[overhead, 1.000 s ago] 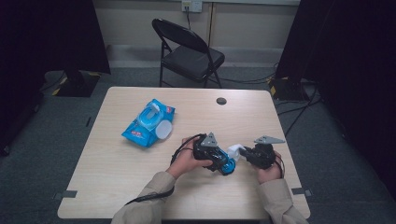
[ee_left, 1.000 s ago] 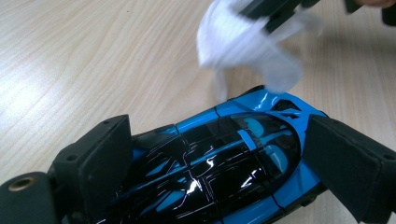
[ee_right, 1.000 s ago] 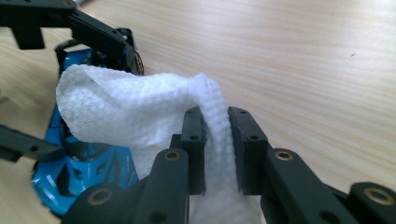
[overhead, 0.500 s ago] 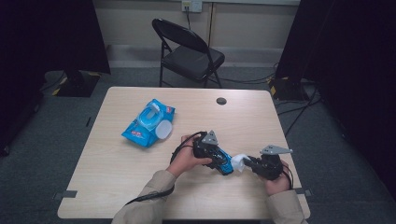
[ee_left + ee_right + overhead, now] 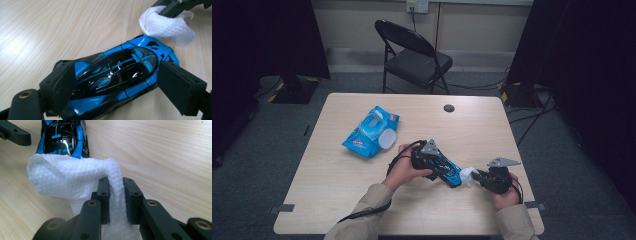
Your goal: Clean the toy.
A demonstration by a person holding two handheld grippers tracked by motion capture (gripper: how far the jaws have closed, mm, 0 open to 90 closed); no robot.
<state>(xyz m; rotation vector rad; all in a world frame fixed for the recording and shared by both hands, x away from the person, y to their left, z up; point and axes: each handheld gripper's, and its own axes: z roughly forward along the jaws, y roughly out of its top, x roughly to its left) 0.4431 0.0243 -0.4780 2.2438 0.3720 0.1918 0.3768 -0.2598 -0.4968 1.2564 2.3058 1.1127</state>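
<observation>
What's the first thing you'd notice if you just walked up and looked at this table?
The shiny blue and black toy car near the table's front edge, sitting between the left gripper's wide jaws. Right at one end of it, the right gripper pinches a crumpled white wipe against the car. Farther back on the left of the table lies a blue wipes pack.

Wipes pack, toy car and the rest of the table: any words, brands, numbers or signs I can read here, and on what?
None can be read.
wipes pack: a red patch and pale marks on the blue wrapper, too small and blurred to read.
toy car: blue and black body, with no lettering to be seen in the left gripper view.
wipe: plain white, no print.
table: bare wood grain, no marks.
</observation>
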